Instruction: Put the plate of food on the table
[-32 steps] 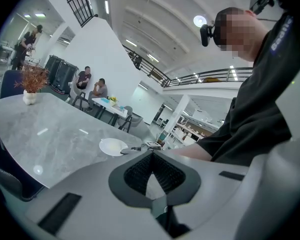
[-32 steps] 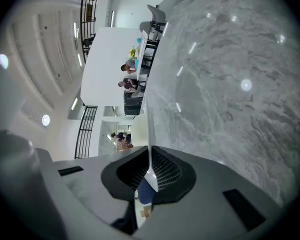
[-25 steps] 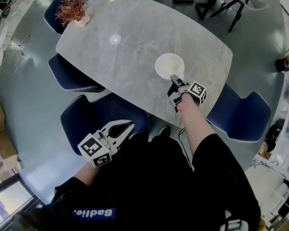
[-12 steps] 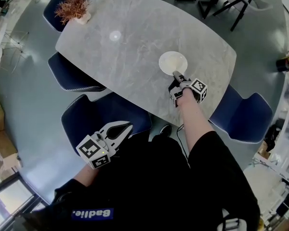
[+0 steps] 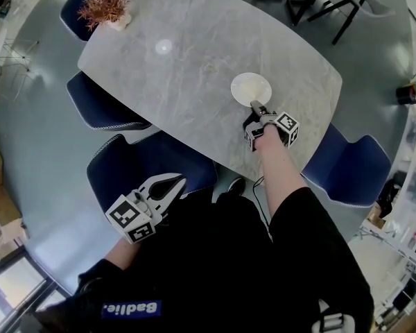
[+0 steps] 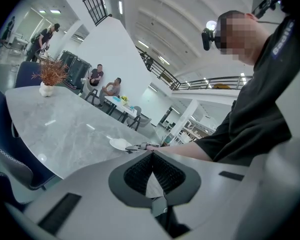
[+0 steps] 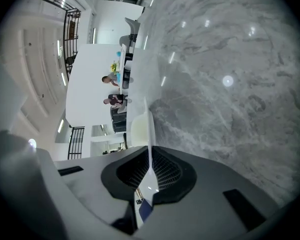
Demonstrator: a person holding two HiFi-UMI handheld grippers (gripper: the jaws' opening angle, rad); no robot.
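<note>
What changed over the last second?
The right gripper, shut on the rim of the plate, has carried it slightly lower toward the table; I cannot tell if it touches yet. Nothing was taken hold of or let go. The left gripper stays shut and empty, off the table.

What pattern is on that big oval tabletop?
The tabletop is grey stone with pale, marble-like veins running through it. The right gripper view shows it best, close up.
</note>
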